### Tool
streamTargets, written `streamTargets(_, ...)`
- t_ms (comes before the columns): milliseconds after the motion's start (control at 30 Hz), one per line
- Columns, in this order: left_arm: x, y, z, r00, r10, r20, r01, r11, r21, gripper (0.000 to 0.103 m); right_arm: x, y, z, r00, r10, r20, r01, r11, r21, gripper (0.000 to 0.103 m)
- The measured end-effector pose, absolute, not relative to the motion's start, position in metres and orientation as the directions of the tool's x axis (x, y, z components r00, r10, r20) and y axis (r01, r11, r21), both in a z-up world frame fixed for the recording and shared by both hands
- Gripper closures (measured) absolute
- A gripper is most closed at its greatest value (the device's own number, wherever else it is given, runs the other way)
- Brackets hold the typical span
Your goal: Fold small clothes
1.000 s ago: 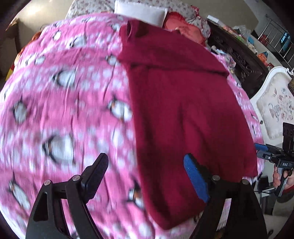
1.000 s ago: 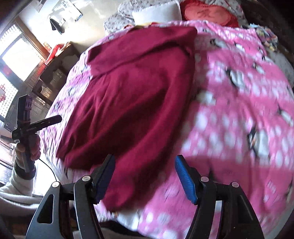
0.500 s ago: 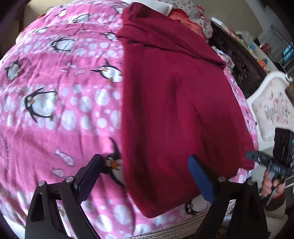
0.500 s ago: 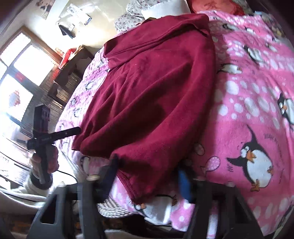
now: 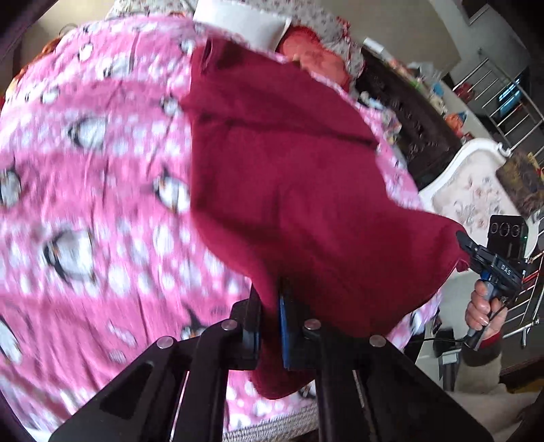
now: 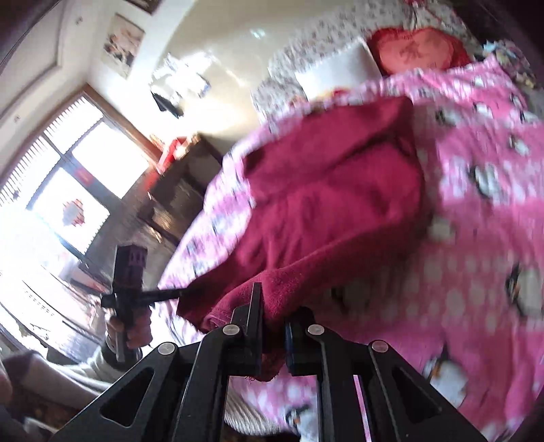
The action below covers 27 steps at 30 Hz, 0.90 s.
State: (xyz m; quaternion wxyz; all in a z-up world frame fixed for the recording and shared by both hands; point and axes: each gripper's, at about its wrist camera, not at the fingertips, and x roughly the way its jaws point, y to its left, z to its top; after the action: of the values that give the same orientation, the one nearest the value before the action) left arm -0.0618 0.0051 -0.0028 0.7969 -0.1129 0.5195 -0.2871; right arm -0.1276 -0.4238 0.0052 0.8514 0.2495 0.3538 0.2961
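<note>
Garment, dark red, lay lengthwise on a pink penguin-print bedspread, its long axis running from lower centre to the white pillow at top. Left gripper and right gripper each pinched a lifted near-hem corner. Only the right view showed the window, upper left.

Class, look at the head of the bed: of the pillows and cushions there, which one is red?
The heart-shaped cushion, right of the plain white pillow; the covering behind them is pale and flowered, not red.
</note>
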Motion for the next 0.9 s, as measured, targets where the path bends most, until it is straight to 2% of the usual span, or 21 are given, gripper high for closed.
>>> streamTargets(167,-0.014,0.009,0.029,0.344,-0.609,-0.714,0.318,0.792,-0.522,0.095,-0.082,-0.434,0.032,0.640,0.660,-0.394,-0.338,0.702,0.627,0.093)
streamTargets(333,0.057,0.003,0.049,0.363,-0.662,-0.656,0.252,0.747,-0.615,0.095,-0.009,-0.444,0.047,0.682,0.634,-0.365,-0.308,0.701,0.643,0.093)
streamTargets(633,0.191,-0.015,0.045,0.435,-0.594,-0.677,0.141,0.787,-0.600,0.095,0.124,-0.467,0.021,0.740,0.542,-0.398,-0.144,0.706,0.693,0.093)
streamTargets(700,0.214,-0.022,0.036,0.429,-0.582,-0.691,0.131,0.796,-0.590,0.094,0.150,-0.474,0.004,0.737,0.528,-0.422,-0.084,0.691,0.718,0.088)
streamTargets(733,0.221,-0.025,0.033,0.423,-0.573,-0.702,0.122,0.804,-0.583,0.091,0.160,-0.475,-0.004,0.725,0.509,-0.464,-0.042,0.705,0.708,0.080)
streamTargets(767,0.228,-0.027,0.030,0.407,-0.574,-0.711,0.117,0.804,-0.582,0.089,0.167,-0.475,-0.008,0.712,0.494,-0.499,-0.010,0.717,0.697,0.077)
streamTargets(833,0.229,-0.023,0.031,0.391,-0.588,-0.708,0.116,0.795,-0.595,0.084,0.164,-0.479,-0.007,0.711,0.503,-0.492,-0.017,0.711,0.703,0.075)
streamTargets(867,0.228,-0.020,0.035,0.396,-0.599,-0.696,0.127,0.786,-0.605,0.075,0.160,-0.481,-0.003,0.718,0.508,-0.476,-0.029,0.705,0.708,0.073)
streamTargets(900,0.227,-0.017,0.039,0.417,-0.594,-0.687,0.134,0.788,-0.600,0.064,0.155,-0.484,0.002,0.726,0.513,-0.458,-0.041,0.696,0.717,0.066)
